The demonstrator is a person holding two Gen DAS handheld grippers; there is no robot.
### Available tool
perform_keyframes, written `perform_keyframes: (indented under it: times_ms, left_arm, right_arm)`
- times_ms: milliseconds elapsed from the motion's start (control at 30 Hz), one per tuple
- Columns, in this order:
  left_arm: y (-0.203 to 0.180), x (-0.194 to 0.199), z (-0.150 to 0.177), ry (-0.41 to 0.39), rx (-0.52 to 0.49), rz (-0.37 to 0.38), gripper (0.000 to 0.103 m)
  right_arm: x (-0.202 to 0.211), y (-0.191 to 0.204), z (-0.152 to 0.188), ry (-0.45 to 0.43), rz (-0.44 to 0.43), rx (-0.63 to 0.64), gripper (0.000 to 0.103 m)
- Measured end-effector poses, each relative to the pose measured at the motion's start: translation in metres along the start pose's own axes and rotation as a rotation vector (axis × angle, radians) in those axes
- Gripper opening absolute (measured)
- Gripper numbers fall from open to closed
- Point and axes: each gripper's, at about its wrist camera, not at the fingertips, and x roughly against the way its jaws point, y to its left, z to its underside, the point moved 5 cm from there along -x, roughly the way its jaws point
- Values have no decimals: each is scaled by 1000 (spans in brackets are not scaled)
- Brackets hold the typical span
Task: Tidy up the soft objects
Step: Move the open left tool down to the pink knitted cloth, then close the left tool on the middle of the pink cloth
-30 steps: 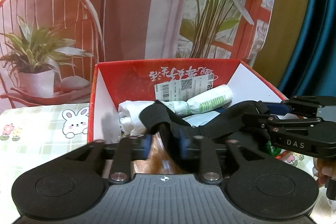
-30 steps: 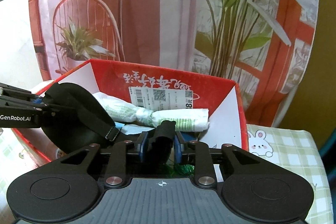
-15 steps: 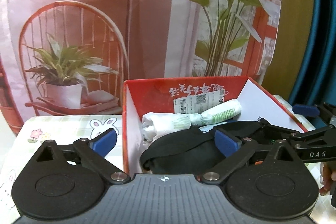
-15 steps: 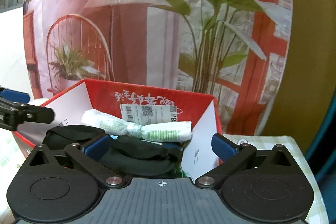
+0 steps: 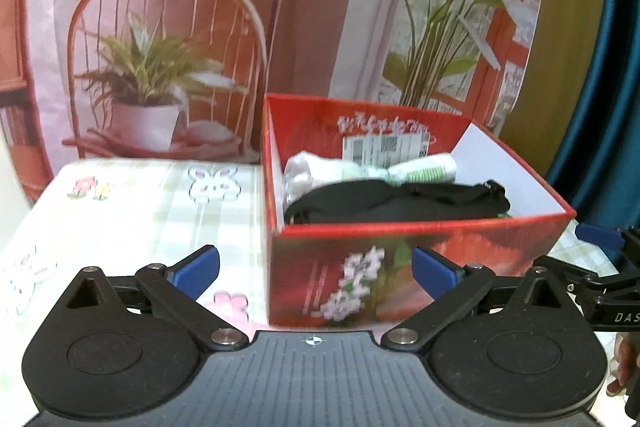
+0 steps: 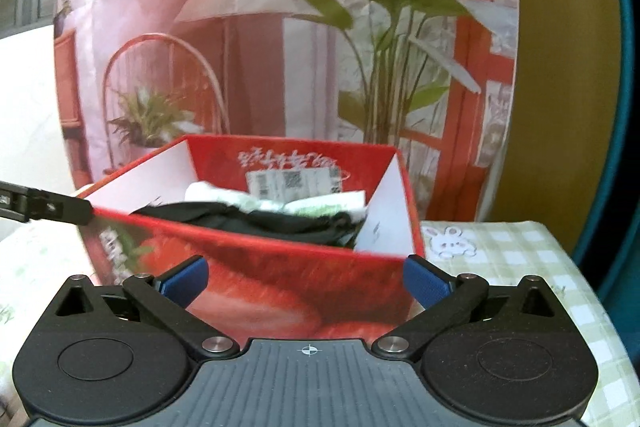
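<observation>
Left wrist: black strap (image 5: 400, 201) lies in box (image 5: 420, 267), beyond hand-held gripper (image 5: 316, 267).

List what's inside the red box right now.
Inside the red box: a black strap lying across the front, and a white-and-green rolled bag behind it against the back wall. Whatever lies under the strap is covered.

Printed backdrop (image 5: 248, 7) behind; teal curtain (image 5: 616, 67) right; checked bunny tablecloth (image 5: 132, 211) below.
</observation>
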Motion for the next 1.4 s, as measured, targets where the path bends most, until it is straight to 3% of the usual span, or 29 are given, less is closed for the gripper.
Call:
perform_keyframes:
  times_ms: [433, 533, 700, 900, 967, 1100, 1400]
  left_arm:
    - [-10, -19, 42, 89, 24, 41, 103]
    - [-17, -26, 49, 103, 20, 68, 98]
    - [-23, -40, 59, 154, 27, 118, 72]
    - [-22, -52, 77, 226, 39, 145, 60]
    - [-21, -50, 79, 222, 49, 150, 59]
    - [-19, -49, 81, 220, 59, 157, 56]
    - [-18, -49, 84, 209, 68, 158, 56]
  right_arm:
    - [1, -2, 68, 221, 1, -134, 102]
    - [2, -5, 83, 273, -6, -192, 99]
    - [4, -9, 86, 285, 8, -234, 90]
    - [7, -10, 76, 264, -9, -249, 81]
    - [7, -10, 74, 266, -14, -247, 80]
    - [4, -9, 76, 306, -29, -247, 67]
    - [-16, -13, 85, 364, -18, -287, 63]
